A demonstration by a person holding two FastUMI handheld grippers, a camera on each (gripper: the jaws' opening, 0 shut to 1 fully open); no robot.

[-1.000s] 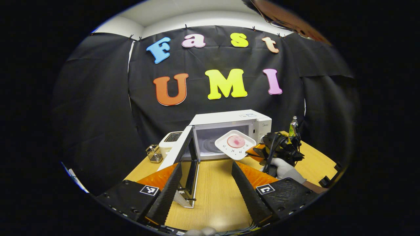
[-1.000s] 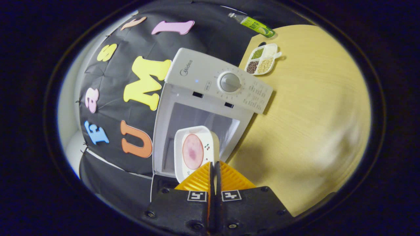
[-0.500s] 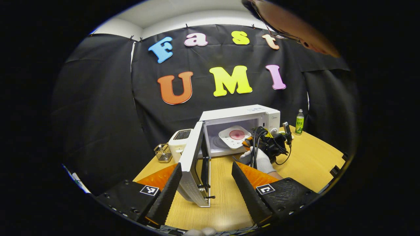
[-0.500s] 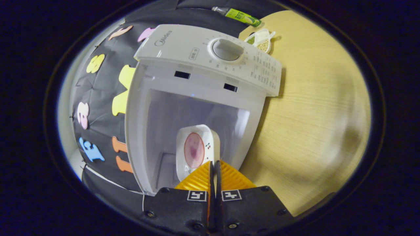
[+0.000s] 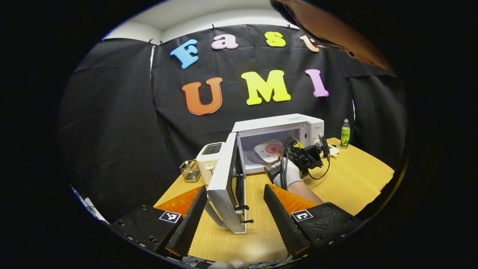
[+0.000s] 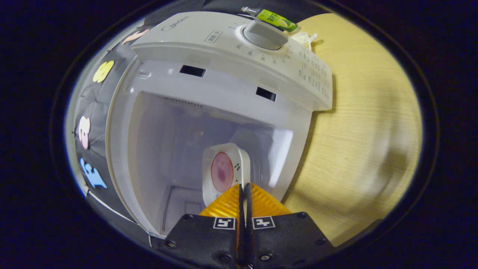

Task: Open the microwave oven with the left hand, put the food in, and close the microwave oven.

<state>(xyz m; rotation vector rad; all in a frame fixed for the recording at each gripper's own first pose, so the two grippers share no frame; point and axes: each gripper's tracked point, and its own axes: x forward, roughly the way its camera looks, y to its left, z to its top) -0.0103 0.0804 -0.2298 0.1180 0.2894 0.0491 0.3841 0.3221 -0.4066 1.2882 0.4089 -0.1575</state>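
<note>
White microwave door (image 5: 224, 186) hangs open between the spread, empty left claw (image 5: 235, 209) fingers. Farther right, the right claw (image 6: 244, 186), pinched on the plate (image 6: 224, 172) rim, has carried the food from outside into the cavity (image 6: 179, 142); releasing and closing remain.

We see a glossy white plastic microwave (image 6: 224, 56) on a matt wood-grain table (image 6: 366, 123), and a smooth glazed plate (image 6: 224, 172).
</note>
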